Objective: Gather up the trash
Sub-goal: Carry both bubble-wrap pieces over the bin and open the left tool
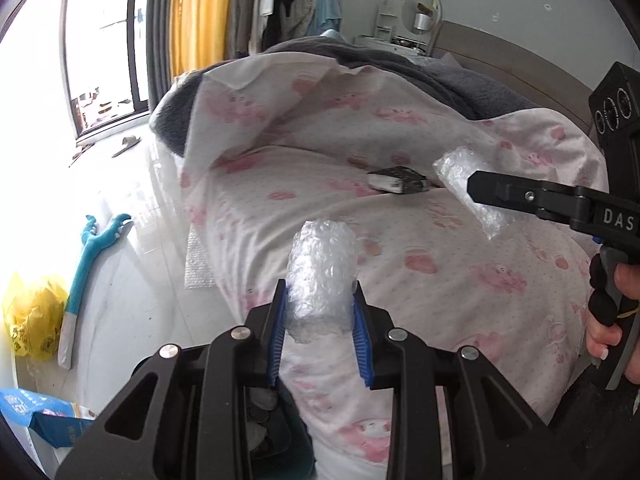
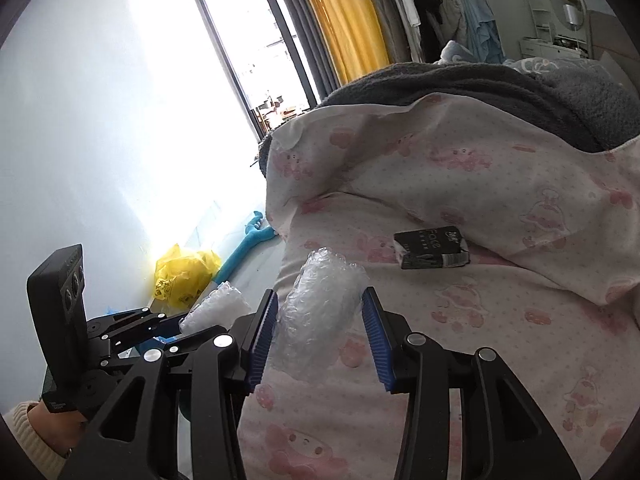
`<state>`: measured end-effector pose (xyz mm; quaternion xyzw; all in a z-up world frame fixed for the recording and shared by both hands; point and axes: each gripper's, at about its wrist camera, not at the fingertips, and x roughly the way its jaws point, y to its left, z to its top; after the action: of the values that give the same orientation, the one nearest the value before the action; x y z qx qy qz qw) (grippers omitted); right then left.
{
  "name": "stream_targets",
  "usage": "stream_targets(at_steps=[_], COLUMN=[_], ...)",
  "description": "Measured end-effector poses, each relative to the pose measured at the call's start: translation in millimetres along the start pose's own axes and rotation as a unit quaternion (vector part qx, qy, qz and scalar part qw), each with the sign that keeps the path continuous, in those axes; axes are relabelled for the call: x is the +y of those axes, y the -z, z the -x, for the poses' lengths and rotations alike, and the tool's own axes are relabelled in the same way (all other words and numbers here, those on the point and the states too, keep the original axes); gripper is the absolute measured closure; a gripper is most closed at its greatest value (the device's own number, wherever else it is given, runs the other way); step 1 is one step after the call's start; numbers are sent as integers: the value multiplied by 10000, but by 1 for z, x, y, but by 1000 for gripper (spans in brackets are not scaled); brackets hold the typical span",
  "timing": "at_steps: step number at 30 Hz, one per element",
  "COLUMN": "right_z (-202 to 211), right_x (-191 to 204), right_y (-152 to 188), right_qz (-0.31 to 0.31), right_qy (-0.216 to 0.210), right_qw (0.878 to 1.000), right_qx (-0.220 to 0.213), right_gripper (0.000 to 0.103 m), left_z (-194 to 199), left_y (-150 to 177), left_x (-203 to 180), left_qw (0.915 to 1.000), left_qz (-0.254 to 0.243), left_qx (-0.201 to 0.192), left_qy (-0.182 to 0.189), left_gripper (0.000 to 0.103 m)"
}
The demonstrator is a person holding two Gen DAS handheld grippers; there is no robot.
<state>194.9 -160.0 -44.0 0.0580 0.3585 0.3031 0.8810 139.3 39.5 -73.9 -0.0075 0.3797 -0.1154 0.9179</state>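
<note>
My left gripper (image 1: 320, 286) is shut on a crumpled roll of clear bubble wrap (image 1: 320, 264), held above the edge of a bed with a pink-patterned white cover (image 1: 440, 280). My right gripper (image 2: 320, 294) is shut on a second wad of bubble wrap (image 2: 324, 300) over the same bed. In the left wrist view the right gripper (image 1: 474, 186) enters from the right with its wad (image 1: 460, 176). The left gripper (image 2: 188, 320) with its roll (image 2: 218, 306) shows at the lower left of the right wrist view. A black packet (image 1: 396, 180) (image 2: 432, 248) lies on the bed beyond both.
A yellow plastic bag (image 1: 32, 316) (image 2: 184, 276) sits on the white floor left of the bed. Near it lie a blue plush toy (image 1: 92, 248) (image 2: 248, 240), a bubble wrap sheet (image 1: 198, 264) and a blue package (image 1: 40, 416). A grey blanket (image 1: 400, 64) lies on the far bed.
</note>
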Motion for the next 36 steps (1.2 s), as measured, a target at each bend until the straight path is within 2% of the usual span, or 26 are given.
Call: stream_targets(at_steps=[9, 15, 27, 36], right_z=[-21, -35, -66, -88], right_x=[40, 67, 118, 152], right_y=[-4, -6, -3, 2], right_qz=[204, 358, 637, 786], right_qy=[-225, -387, -598, -719], right_qw=[9995, 9985, 9953, 9925], right_qx=[73, 153, 406, 598], right_gripper=[59, 59, 59, 59], left_z=[10, 11, 0, -12], left_y=[15, 29, 71, 108], left_x=[46, 73, 120, 144], left_qw=[9989, 9970, 9905, 9805], left_qz=[352, 545, 857, 939], left_qx=[25, 199, 830, 1586], left_qy=[-314, -511, -682, -677], left_gripper=[71, 71, 71, 68])
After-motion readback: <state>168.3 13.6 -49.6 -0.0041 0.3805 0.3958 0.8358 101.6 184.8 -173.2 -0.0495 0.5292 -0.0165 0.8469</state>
